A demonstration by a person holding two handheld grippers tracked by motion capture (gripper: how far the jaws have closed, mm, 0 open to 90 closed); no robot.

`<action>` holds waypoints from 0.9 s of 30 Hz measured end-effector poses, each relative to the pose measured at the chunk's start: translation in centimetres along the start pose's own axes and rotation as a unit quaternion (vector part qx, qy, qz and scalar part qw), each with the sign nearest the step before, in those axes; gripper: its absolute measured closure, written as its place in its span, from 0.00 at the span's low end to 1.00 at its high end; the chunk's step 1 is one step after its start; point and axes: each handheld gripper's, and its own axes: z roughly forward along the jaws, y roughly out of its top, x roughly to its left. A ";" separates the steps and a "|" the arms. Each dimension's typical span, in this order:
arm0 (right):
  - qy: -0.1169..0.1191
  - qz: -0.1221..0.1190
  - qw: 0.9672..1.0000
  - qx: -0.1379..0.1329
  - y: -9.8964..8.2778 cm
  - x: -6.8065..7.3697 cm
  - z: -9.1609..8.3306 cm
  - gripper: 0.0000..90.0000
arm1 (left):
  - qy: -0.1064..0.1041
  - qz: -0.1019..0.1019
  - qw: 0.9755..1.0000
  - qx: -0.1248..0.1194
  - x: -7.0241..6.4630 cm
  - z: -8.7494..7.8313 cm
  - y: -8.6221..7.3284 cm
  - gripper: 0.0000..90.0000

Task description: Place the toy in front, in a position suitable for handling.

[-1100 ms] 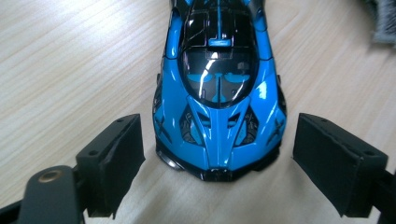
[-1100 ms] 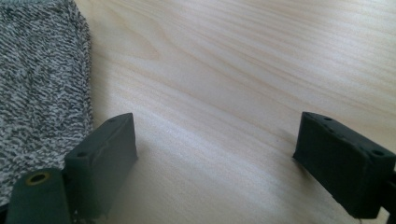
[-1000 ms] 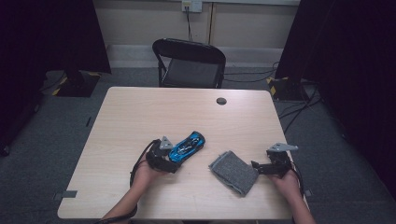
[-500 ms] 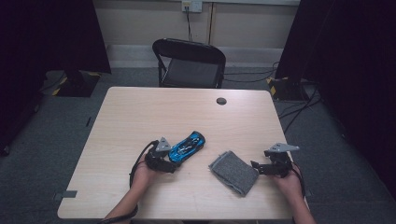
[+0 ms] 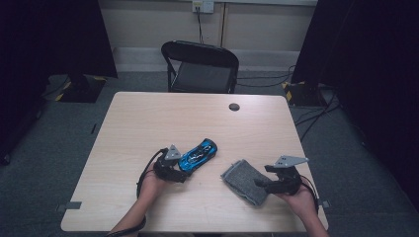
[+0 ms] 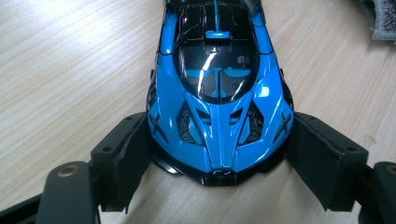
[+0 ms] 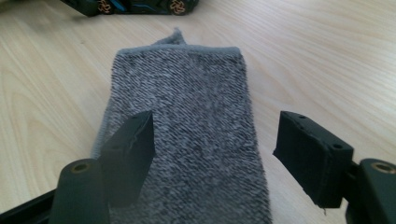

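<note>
So my left gripper (image 6: 219, 154) is clamped on the nose of the blue toy car (image 6: 218, 88), pads pressed against both front corners, and the car sits on the wooden table (image 5: 148, 123) near the middle of the front half, tail pointing away toward the chair (image 5: 201, 66). My right gripper (image 7: 215, 144) has its jaws spread with the folded grey cloth (image 7: 187, 121) between them; they've just been closing in, the left pad over the cloth's edge and the right one off to the side over bare wood, nothing pinched. The cloth lies flat just right of the car, near but not touching.
</note>
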 end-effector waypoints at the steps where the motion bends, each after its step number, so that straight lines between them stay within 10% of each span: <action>1: 0.004 -0.002 1.000 0.003 0.3 0.4 0.0 0.31 | 0.000 0.000 1.000 0.000 0.0 0.0 0.0 0.26; 13: 0.038 -0.026 0.998 0.035 -0.1 2.5 1.2 0.36 | 0.000 0.001 1.000 0.000 0.0 0.0 0.0 0.26; 27: 0.020 -0.027 0.997 0.063 -1.0 2.9 2.8 0.42 | 0.000 0.001 1.000 0.000 0.0 0.0 0.0 0.26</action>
